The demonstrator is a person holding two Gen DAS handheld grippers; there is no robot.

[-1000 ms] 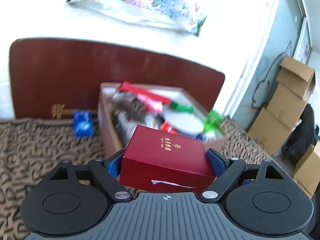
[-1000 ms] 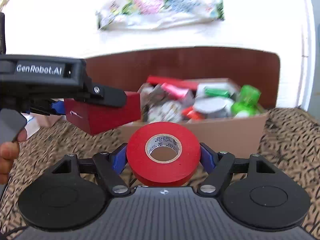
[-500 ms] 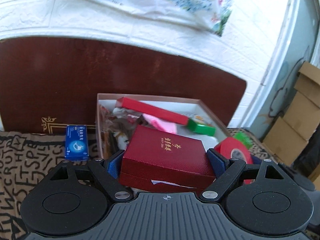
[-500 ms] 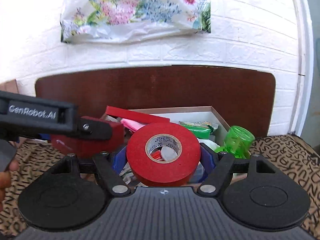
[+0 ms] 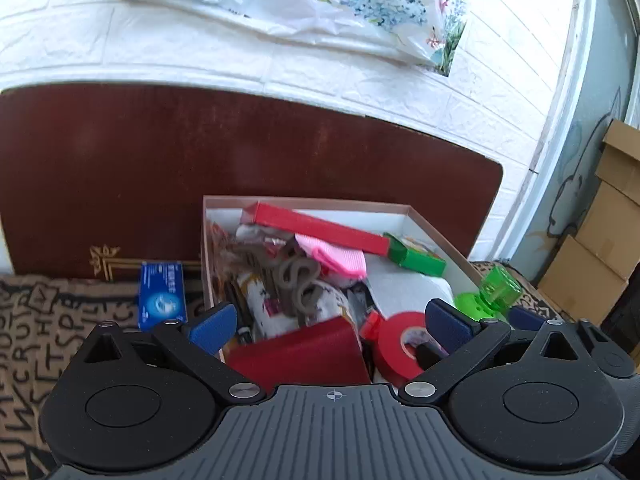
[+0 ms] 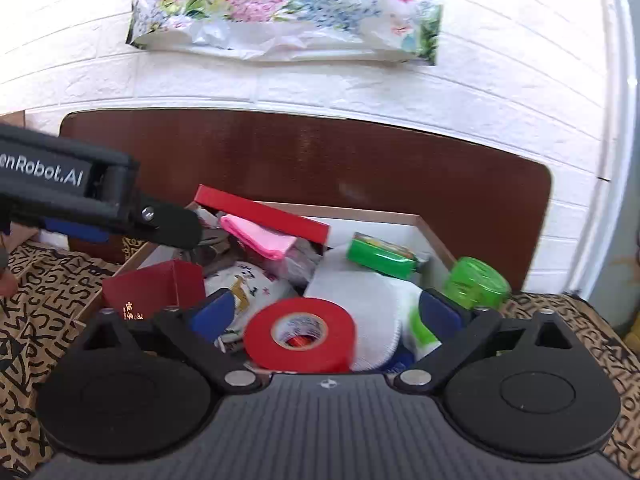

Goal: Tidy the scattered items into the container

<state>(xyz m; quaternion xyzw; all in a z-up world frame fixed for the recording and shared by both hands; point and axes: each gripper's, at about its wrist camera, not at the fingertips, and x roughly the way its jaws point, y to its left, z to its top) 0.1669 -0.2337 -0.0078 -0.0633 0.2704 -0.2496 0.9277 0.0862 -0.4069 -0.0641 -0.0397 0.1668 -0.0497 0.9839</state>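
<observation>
The dark red gift box [image 5: 304,354] lies tilted at the near left corner of the cardboard container [image 5: 424,220], its lower edge hidden behind the left hand-held gripper [image 5: 332,324], whose fingers are spread and touch nothing. Beside it the red tape roll [image 6: 300,334] sits inside the container, slightly blurred, between the spread, empty fingers of the right hand-held gripper [image 6: 326,312]. Outside the container, a blue packet [image 5: 162,294] lies on the patterned cloth [image 5: 52,320] to its left, and a green jar [image 6: 478,282] sits at its right wall.
</observation>
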